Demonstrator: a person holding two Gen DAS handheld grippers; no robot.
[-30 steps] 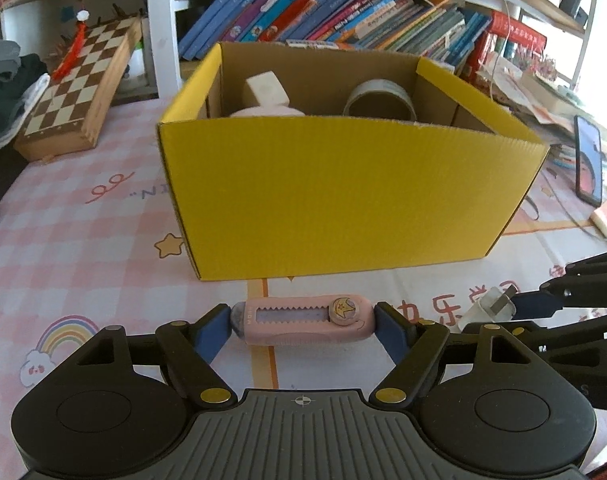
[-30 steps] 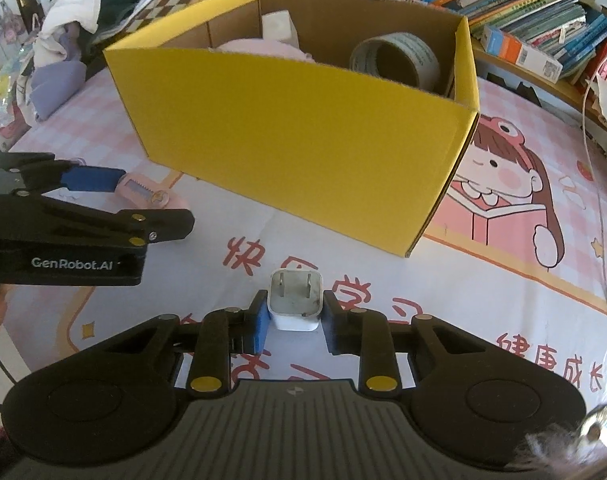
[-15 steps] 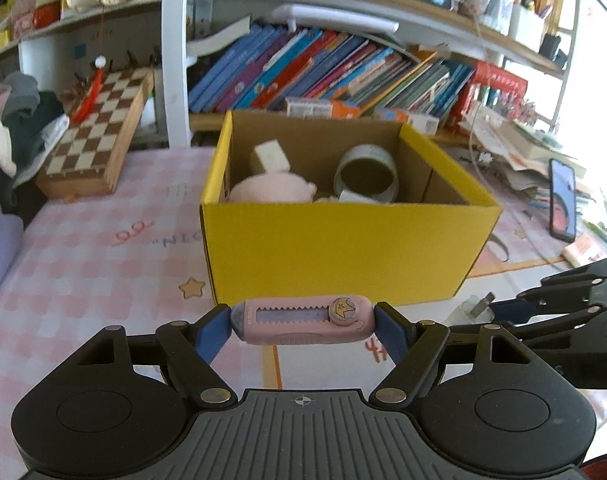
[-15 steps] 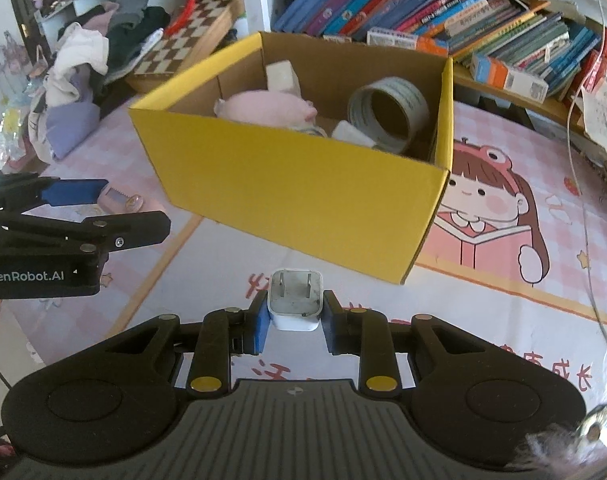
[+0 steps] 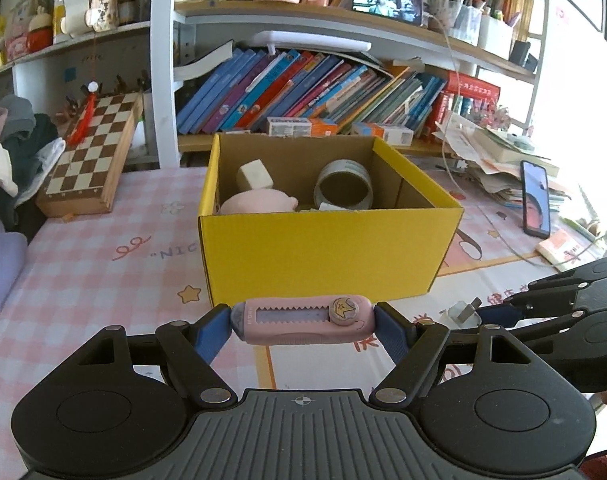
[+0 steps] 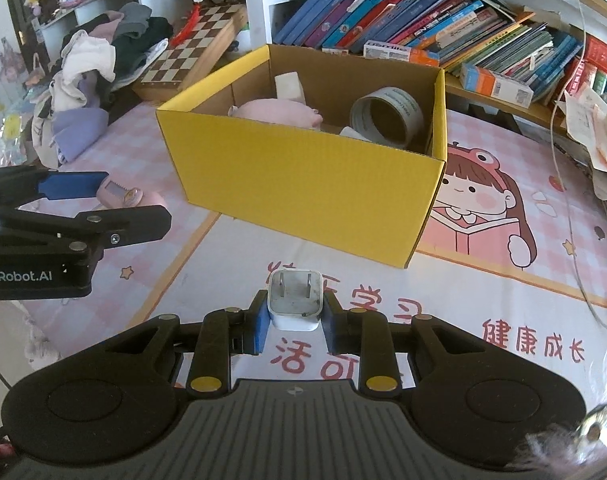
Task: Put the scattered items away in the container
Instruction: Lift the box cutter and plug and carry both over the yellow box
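Observation:
My left gripper (image 5: 302, 322) is shut on a pink utility knife (image 5: 303, 319), held crosswise above the mat in front of the yellow cardboard box (image 5: 323, 256). My right gripper (image 6: 295, 316) is shut on a white plug adapter (image 6: 295, 300), prongs facing forward, also raised in front of the box (image 6: 303, 188). The box holds a pink plush toy (image 5: 257, 202), a tape roll (image 5: 343, 184) and a white block (image 5: 254, 174). The left gripper with the knife (image 6: 127, 196) shows at the left of the right wrist view; the adapter (image 5: 461, 310) shows at the right of the left wrist view.
A chessboard (image 5: 95, 160) leans at the back left beside a pile of clothes (image 6: 95, 68). Bookshelves (image 5: 303, 92) stand behind the box. A phone (image 5: 535, 198) and papers lie at the right. The patterned mat (image 6: 483, 280) spreads around the box.
Both grippers have risen and drawn back from the box with their items held; the box looks smaller and its inside shows more.

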